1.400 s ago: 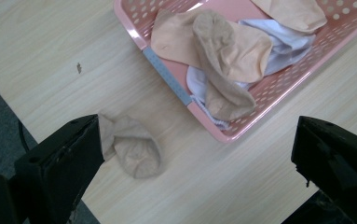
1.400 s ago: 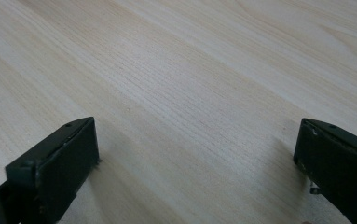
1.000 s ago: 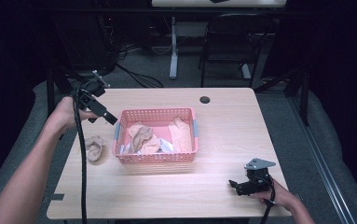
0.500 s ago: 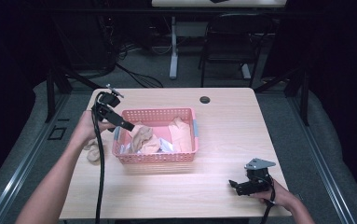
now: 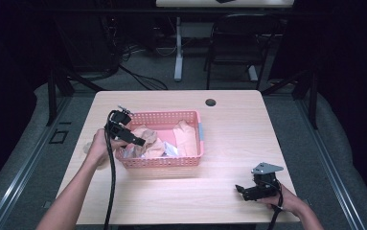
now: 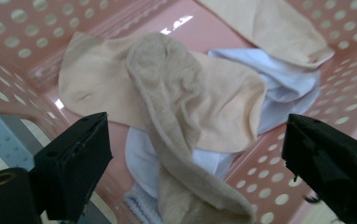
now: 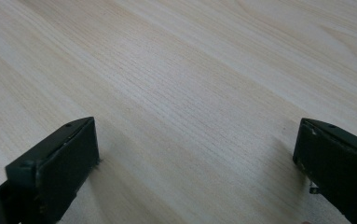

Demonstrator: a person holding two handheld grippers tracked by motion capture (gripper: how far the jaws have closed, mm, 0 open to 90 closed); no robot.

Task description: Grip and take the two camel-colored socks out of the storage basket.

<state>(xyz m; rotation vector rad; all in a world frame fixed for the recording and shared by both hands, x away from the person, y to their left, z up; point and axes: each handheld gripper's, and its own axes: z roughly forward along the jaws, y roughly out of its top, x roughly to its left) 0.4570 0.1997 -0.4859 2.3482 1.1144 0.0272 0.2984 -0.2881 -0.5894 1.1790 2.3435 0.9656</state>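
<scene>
**Socks in the pink basket**

We are looking down on a light wooden table (image 5: 219, 201). A small dark round hole (image 5: 211, 102) is sitting at about 12 o'clock on the table top, well apart from everything else. Behind the table, a dark chair (image 5: 234, 45) and a white table leg (image 5: 178, 48) are standing on the grey floor.

A pink basket (image 5: 171, 161) with little round holes in its walls is resting left of the middle of the table. A crumpled tan thing (image 5: 86, 147) is lying on the table at 9 o'clock from the basket, partly hidden by the left hand (image 5: 97, 146).

We are holding the left gripper (image 5: 140, 141) over the 9 o'clock end of the basket, with its jaws spread wide and nothing between them. In the left gripper view, the basket wall (image 6: 334, 28) is rising around the pile, and nothing is blocking the way to the socks.

A long tan sock (image 6: 176, 135) is lying across a flat peach-colored sock (image 6: 223, 102). Under them, a white sock (image 6: 283, 88) is peeking out. Another peach sock (image 6: 269, 28) is lying at about 1 o'clock in that view. They are all soft and wrinkled.

We are resting the right gripper (image 5: 242, 190) at about 4 o'clock on the table, well apart from the basket. Its jaws are wide apart too, over bare wood (image 7: 190, 93).
</scene>
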